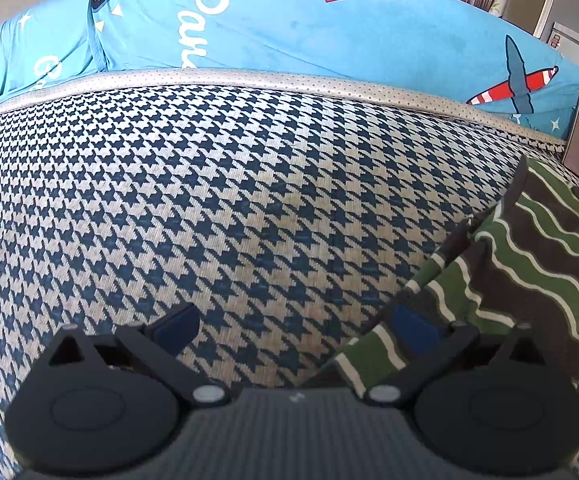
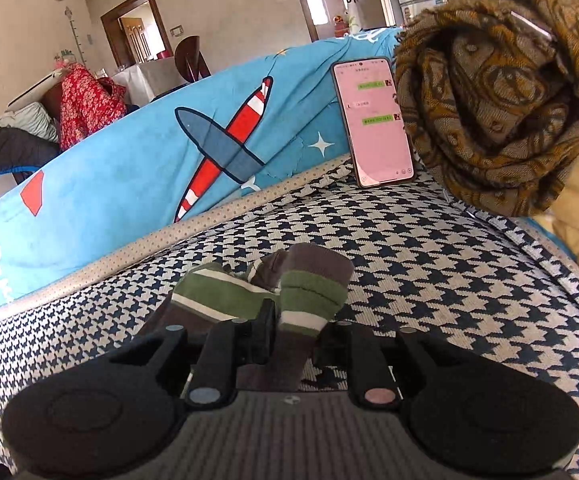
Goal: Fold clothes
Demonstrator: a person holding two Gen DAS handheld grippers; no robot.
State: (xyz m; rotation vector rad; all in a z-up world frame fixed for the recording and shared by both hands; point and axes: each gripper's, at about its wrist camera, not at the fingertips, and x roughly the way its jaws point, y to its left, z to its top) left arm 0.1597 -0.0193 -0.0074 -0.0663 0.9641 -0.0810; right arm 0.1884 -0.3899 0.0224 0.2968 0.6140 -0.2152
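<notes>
Striped sock [image 2: 305,300] between right gripper [image 2: 289,340] jaws, jaws parted.

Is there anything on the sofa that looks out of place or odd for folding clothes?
Yes. A phone with its screen lit leans upright against the blue cushion, beside a bundled brown scarf; it is no garment. The striped garment lies crumpled, not flat, on the houndstooth seat.

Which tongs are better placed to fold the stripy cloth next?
Probably the right tongs: the striped cloth lies directly between their fingers on the checked cushion. The left tongs stand wide open over bare cushion, with the cloth beside one finger only.
</notes>
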